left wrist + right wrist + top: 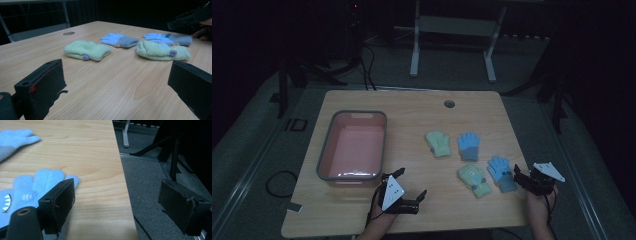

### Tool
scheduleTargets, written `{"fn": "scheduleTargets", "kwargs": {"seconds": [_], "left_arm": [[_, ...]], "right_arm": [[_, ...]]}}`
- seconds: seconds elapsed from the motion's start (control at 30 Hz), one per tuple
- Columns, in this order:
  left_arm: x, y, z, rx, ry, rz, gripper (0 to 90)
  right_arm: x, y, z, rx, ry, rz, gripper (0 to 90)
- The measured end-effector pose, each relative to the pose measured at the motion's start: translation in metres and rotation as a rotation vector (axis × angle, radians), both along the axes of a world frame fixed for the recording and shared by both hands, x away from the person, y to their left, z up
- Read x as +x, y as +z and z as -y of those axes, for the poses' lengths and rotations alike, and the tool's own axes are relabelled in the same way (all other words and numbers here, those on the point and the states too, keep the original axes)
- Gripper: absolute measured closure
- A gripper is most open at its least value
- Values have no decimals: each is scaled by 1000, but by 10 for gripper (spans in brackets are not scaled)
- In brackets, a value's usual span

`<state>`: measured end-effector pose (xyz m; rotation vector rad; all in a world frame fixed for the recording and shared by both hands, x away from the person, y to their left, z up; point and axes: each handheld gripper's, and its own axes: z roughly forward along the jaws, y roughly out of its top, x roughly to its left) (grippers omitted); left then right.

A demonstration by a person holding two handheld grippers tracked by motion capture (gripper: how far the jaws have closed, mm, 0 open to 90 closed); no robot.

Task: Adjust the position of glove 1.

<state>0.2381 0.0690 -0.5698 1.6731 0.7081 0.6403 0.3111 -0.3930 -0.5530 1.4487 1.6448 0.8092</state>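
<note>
So far nothing is picked up: on the tabletop (412,107) the pink basin (354,145) stands bare toward the left edge, and four gloves lie toward the right edge. Your right gripper (521,176), jaws spread and holding nothing, sits at the right edge just beside the near blue glove (501,173); judging by this, the next move is to close on it. Your left gripper (409,186), also spread, waits by the near edge.
</note>
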Motion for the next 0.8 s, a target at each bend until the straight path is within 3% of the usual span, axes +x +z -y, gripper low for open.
{"fn": "scheduleTargets", "kwargs": {"seconds": [0.1,0.13,0.2,0.27,0.47,0.57,0.6,0.7,0.8], "left_arm": [[0,0,0,-1,1,-3,11],[0,0,0,-1,1,-4,11],[0,0,0,0,1,-3,11],[0,0,0,-1,1,-3,12],[1,0,-1,-10,-1,-6,11],[0,0,0,-6,-1,-1,11],[0,0,0,-5,-1,0,11],[0,0,0,-3,0,-1,11],[0,0,0,-2,0,-1,11]], "right_arm": [[0,0,-1,-13,-5,-6,140],[1,-1,-4,-49,3,-20,139],[1,-1,-6,-69,10,-22,139],[2,-1,-6,-69,9,-27,139],[5,3,-6,-41,19,-57,137],[7,9,-7,-11,63,-76,137],[9,13,-9,-2,99,-111,136],[11,19,-13,6,117,-139,135],[12,28,-19,4,130,-126,133]]}}
